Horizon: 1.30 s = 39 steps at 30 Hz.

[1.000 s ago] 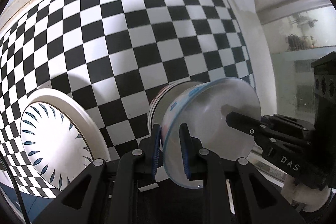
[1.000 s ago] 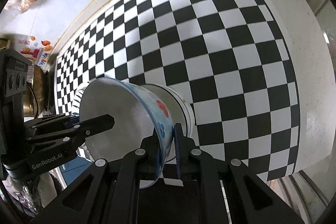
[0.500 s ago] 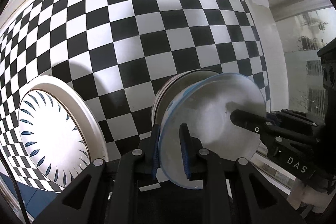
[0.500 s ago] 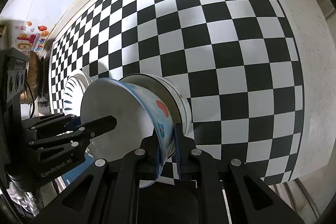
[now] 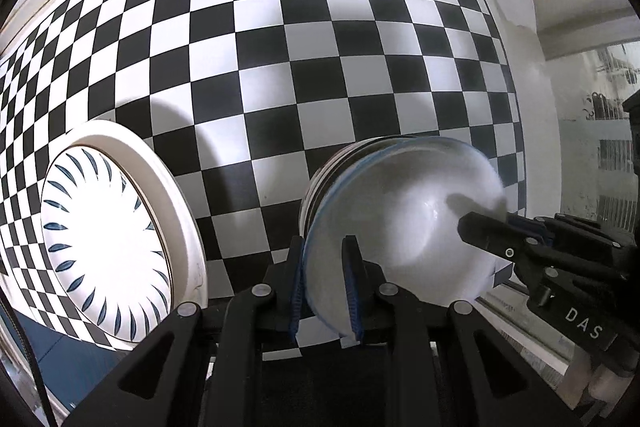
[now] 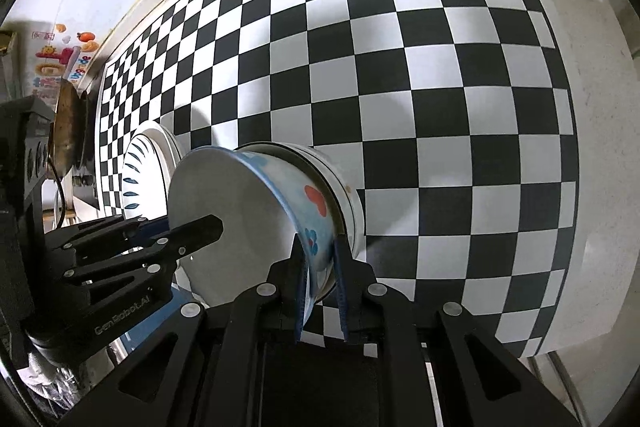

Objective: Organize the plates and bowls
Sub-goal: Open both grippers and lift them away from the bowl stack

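Leftmost, a white plate (image 5: pixel 108 239) with blue petal marks lies on the checkered table (image 5: pixel 280 47). Beside it, the left hand-held gripper (image 5: pixel 326 283) pinches the near rim of a blue-patterned bowl (image 5: pixel 404 227), while the right hand-held gripper (image 6: pixel 320 275) pinches the opposite rim. This bowl sits partly nested in a white bowl (image 6: pixel 348 203). Judging so, lower both sides evenly, then release together.

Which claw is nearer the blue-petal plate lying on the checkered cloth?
Left. The left claw, shut on the near rim of the heart-patterned bowl, sits on the side facing the blue-petal plate. The right claw grips the bowl's opposite rim, farther away.
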Tool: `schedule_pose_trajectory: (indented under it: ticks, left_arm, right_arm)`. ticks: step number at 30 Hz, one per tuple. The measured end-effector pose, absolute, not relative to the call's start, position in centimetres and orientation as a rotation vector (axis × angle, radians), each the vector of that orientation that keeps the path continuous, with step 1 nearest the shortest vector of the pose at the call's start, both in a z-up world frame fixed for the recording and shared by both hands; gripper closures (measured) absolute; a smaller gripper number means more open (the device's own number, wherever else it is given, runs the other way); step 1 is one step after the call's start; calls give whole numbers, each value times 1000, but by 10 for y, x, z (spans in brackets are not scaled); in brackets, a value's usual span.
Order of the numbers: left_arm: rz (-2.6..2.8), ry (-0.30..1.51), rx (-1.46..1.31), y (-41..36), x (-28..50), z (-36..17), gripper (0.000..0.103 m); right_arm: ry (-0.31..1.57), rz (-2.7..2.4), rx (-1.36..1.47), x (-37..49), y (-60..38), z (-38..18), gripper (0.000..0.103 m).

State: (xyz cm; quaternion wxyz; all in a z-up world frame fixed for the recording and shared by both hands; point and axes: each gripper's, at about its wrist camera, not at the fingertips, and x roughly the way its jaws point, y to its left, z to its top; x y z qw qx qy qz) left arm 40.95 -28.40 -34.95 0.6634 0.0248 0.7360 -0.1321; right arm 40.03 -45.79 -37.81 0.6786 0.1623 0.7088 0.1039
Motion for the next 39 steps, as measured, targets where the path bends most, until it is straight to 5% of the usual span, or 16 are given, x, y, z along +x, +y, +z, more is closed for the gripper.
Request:
schedule_pose_trajectory:
  ticks: [19, 21, 27, 29, 31, 32, 39]
  left_arm:
    - [-257, 1575, 128, -283, 399, -327, 85]
    - [-254, 1547, 125, -277, 394, -316, 85]
    - [-246, 1418, 96, -250, 371, -275, 72]
    - [-237, 1378, 101, -240, 361, -262, 50]
    - [-217, 1337, 94, -230, 350, -249, 25]
    - [-209, 1308, 88, -223, 342, -241, 21]
    - [-158, 1204, 57, -187, 297, -204, 17]
  right_arm:
    - [1530, 197, 327, 388, -467, -353, 86]
    - [1505, 181, 313, 380, -465, -343, 81]
    - [1393, 170, 294, 347, -449, -304, 38]
    - [1352, 174, 299, 334, -442, -290, 26]
    - [1305, 176, 289, 319, -433, -274, 19]
    - [1283, 173, 280, 313, -428, -266, 15]
    - [1161, 120, 182, 260, -398, -221, 7]
